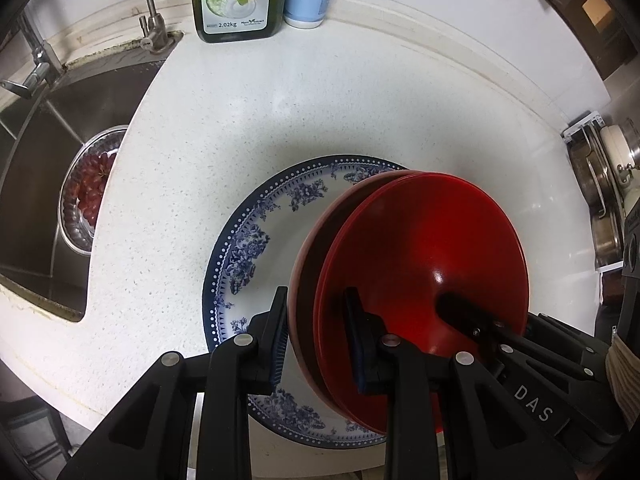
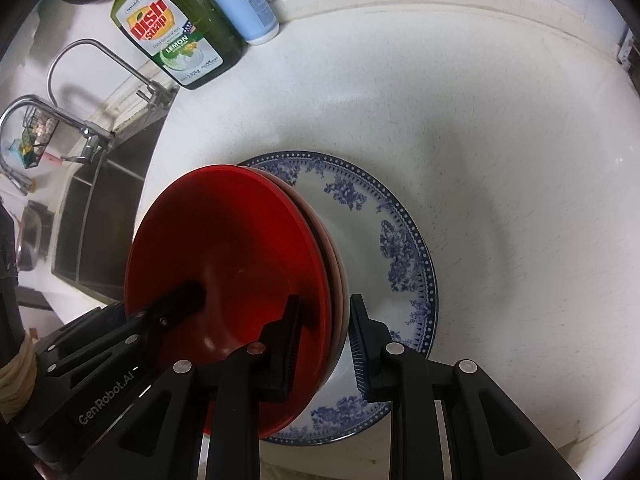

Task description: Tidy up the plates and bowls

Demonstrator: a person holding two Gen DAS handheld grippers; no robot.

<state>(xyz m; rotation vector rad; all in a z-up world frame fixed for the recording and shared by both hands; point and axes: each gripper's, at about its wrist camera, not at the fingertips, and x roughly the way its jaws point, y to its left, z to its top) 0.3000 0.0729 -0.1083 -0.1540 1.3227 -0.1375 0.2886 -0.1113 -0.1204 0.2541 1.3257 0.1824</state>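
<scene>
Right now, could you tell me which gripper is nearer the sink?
Left. The left gripper clamps the red bowls at the rim toward the sink; the right gripper clamps the opposite rim.

A white speckled bench fills most of both views, its pale raised back edge curving across the top. At the left of the frame a steel sink is sunk into it, with a thin curved tap and a larger mixer tap at its rim. A green dish-soap bottle and a blue-and-white pump bottle stand side by side at the upper edge. Metal pots on a rack sit at the far right.
</scene>
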